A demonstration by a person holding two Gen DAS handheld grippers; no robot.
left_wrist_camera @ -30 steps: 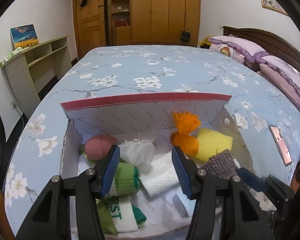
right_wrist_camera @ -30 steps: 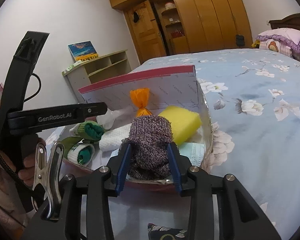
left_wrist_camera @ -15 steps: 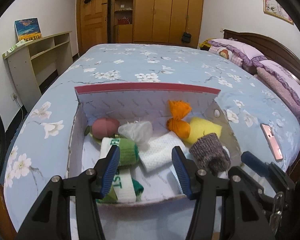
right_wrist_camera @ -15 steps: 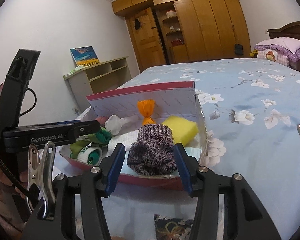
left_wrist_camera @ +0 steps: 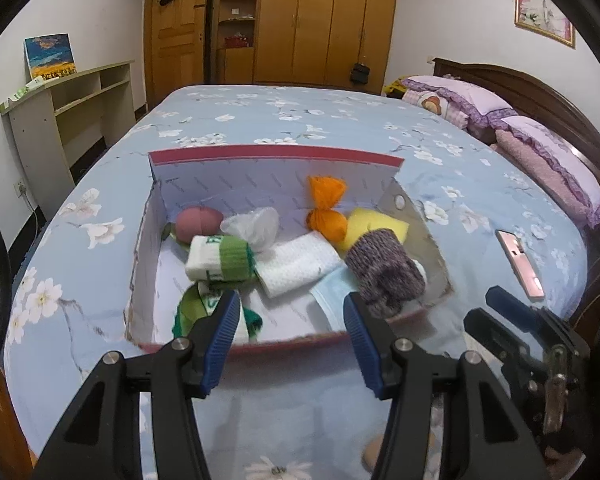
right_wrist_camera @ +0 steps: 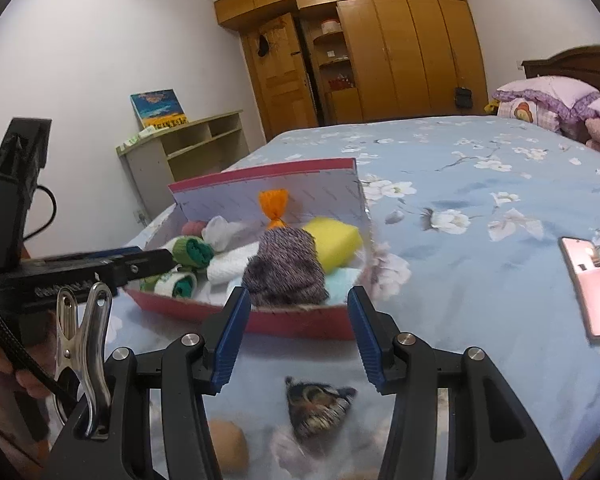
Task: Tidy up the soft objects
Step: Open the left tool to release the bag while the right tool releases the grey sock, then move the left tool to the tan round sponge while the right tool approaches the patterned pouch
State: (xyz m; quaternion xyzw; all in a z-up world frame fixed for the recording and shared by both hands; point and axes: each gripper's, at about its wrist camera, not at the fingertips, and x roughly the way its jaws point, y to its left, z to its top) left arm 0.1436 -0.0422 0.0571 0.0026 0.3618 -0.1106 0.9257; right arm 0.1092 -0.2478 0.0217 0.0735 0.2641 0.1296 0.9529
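A red-rimmed cardboard box lies on the bed and holds soft things: a purple knit sock roll, a yellow sponge, an orange cloth, a white cloth, green-white socks, a plastic bag and a pink ball. My left gripper is open and empty in front of the box. My right gripper is open and empty, just short of the knit roll. A dark patterned pouch and a tan ball lie on the bed below it.
A pink phone lies on the blue flowered bedspread right of the box, also in the right wrist view. Pillows and the headboard are at the right. A shelf unit stands left; wardrobes are behind.
My right gripper opened, let go of the purple knit roll in the box and drew back. My left gripper also pulled back out of the box.
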